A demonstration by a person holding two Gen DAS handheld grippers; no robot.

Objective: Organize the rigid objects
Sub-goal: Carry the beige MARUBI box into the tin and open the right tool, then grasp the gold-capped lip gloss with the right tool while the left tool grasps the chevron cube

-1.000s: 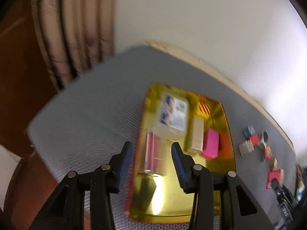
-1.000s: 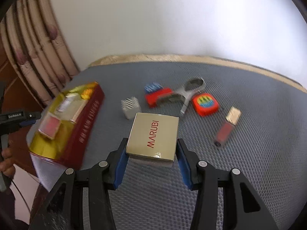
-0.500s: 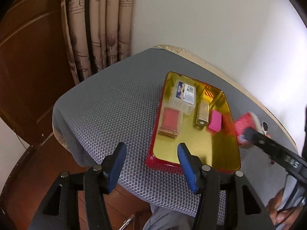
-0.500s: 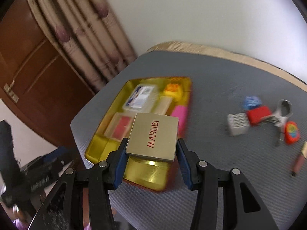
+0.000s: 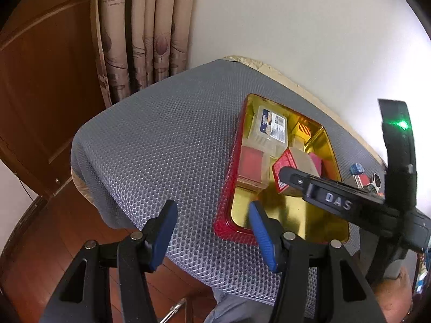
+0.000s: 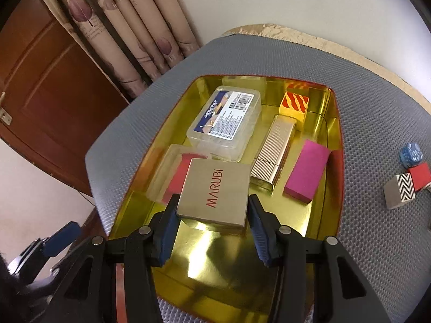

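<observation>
The gold-lined tray (image 6: 332, 123) is a shallow rectangle with rounded corners, a mirror-bright yellow metallic floor and a glossy red outer wall (image 5: 229, 188). It lies on a grey mat (image 6: 377, 102) embossed with a honeycomb of small dimples.

The right gripper (image 6: 212, 235) is clamped on a flat square MARUBI box (image 6: 215, 192), a satin champagne-silver slab with red lettering. Its ribbed blue pads press the box's two opposite edges and hold it over the near half of the tray, above the floor. In the left wrist view the same box (image 5: 293, 165) shows a red side under its pale top, gripped over the tray's middle.

Inside the tray, toward its far end, lies a clear plastic case (image 6: 229, 121) with a printed label and barcode. Nearer, partly hidden under the held box, sits a second clear case (image 6: 172, 172) with something red inside. Beside them rests a fluted, silvery metal lighter-shaped block (image 6: 272, 153), and at the far wall an orange cube (image 6: 293, 103) with red stripes. A matte magenta block (image 6: 307, 171) leans on the tray's right wall.

Outside the tray, to its right on the mat, stand a grey cube (image 6: 400, 191) with a black-and-white zigzag face, a red cube (image 6: 420, 175) and a blue faceted piece (image 6: 410, 154).

The left gripper (image 5: 212, 231) hangs at the tray's near left corner, fingers apart and holding nothing, over the mat's edge.
</observation>
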